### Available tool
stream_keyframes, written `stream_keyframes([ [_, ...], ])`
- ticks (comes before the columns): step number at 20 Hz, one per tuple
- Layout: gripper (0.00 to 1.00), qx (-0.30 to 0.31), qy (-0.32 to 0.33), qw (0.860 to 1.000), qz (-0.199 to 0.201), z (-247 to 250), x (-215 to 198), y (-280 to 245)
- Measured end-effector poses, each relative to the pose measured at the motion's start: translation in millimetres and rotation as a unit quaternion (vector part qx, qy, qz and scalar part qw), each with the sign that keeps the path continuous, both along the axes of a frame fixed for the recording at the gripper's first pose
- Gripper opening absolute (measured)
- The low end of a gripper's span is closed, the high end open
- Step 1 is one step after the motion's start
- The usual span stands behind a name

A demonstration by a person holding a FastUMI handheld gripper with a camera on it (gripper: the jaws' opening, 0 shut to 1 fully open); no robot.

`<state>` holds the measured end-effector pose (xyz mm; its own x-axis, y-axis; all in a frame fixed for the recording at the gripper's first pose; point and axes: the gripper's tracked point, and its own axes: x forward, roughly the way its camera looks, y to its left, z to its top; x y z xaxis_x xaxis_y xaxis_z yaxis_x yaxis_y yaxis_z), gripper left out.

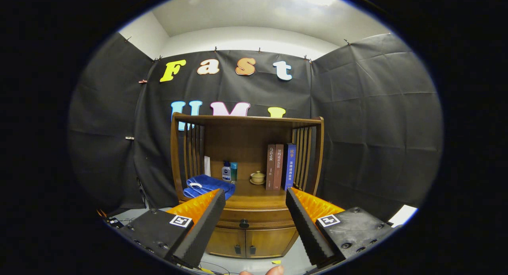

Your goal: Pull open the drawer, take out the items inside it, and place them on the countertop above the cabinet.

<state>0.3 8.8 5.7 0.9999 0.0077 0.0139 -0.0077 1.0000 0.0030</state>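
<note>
A black cloth booth wall backs a wooden cabinet (248, 179) standing on a pale floor, well beyond the gripper (255, 201), whose fingers are spread wide and hold nothing. Seen between the fingers, the drawer (256, 218) sits shut just under the countertop (254, 195), with a small dark knob (244, 223) at its middle; below it are two cupboard doors (248, 241). The countertop already carries a folded blue towel (208, 186) on the left, two small bottles (229, 172) and a lidded cup on a saucer (257, 177) further back, and three upright books (281, 166) on the right. The drawer looks like solid wood, stiff and probably fairly heavy, so it should slide only with a straight pull; the knob is the one place to take hold, small and round and likely to slip unless both fingers close squarely on it. What lies inside is hidden. The free space for unloading looks to be the near middle of the countertop.
</note>
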Motion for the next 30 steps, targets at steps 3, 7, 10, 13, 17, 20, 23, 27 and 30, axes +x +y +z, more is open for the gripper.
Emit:
stream_keyframes([
  [3, 0.99, 0.002, -0.001, 1.000, 0.000, 1.5, -0.4, 0.9],
  [7, 0.99, 0.000, -0.003, 1.000, 0.001, 2.9, 0.2, 1.8],
  [10, 0.99, -0.001, -0.001, 1.000, 0.002, -0.1, 0.4, 1.9],
  [13, 0.99, 0.000, 0.000, 1.000, 0.002, -3.9, 3.5, 2.5],
  [17, 0.99, 0.003, -0.013, 1.000, 0.003, -4.3, 18.3, 1.1],
  [20, 0.99, 0.008, -0.027, 1.000, 0.003, -9.8, 39.8, 1.1],
  [23, 0.99, 0.006, -0.025, 1.000, 0.009, -33.7, 71.1, 7.3],
  [27, 0.99, -0.006, 0.000, 1.000, 0.002, -91.1, 112.9, 7.6],
  [30, 0.99, -0.013, 0.029, 0.999, -0.002, -148.0, 140.5, 8.6],
])
